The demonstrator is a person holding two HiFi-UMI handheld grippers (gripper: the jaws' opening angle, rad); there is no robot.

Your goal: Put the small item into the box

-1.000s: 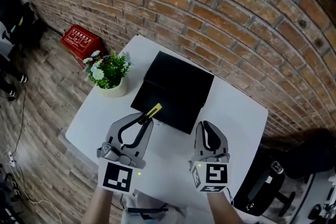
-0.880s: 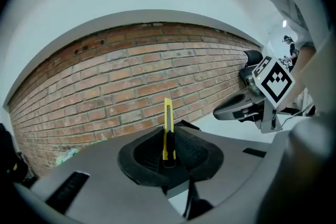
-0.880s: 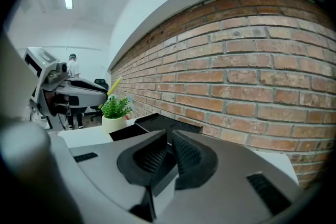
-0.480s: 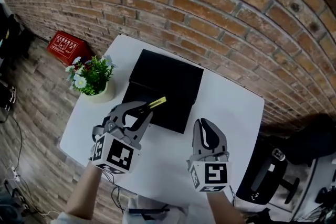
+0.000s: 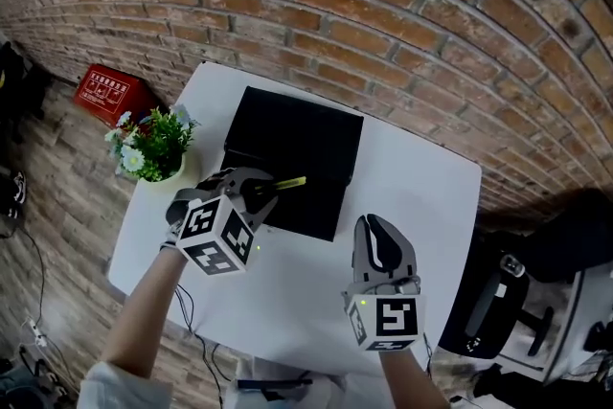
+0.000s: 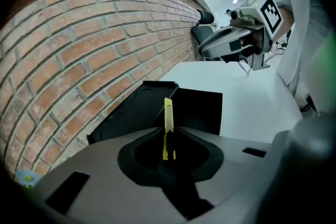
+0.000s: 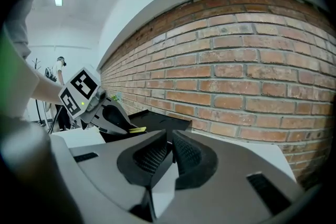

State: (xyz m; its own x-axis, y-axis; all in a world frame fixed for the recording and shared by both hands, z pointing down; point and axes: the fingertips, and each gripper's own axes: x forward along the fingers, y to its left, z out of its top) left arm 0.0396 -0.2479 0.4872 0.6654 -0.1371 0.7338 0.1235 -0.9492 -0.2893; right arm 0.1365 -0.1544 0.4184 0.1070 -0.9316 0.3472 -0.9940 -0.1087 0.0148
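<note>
The left gripper [image 5: 259, 192] is holding the small item, a thin yellow strip [image 5: 289, 181], its jaws clamping on the strip's near end; in the left gripper view the rest of the strip is sticking out straight ahead of the jaws, pointing at the open black box [image 5: 297, 144]. The box is sitting toward the far edge of the white bench [image 5: 421, 196], close to the brick wall [image 5: 402, 24], with its lid swung open on the wall side. The strip is hanging over the box's near half and, as far as I can judge, is not touching it. The right gripper [image 5: 375, 242] is hovering over the bench's near right part, apart from the box; its jaws are drawn together to a thin slit with nothing between them. A potted plant [image 5: 148, 144] is standing at the bench's left edge.

The pick-up looks done and the carry is almost finished; what is left is lowering the strip into the box, opening the left jaws and letting it drop.
</note>
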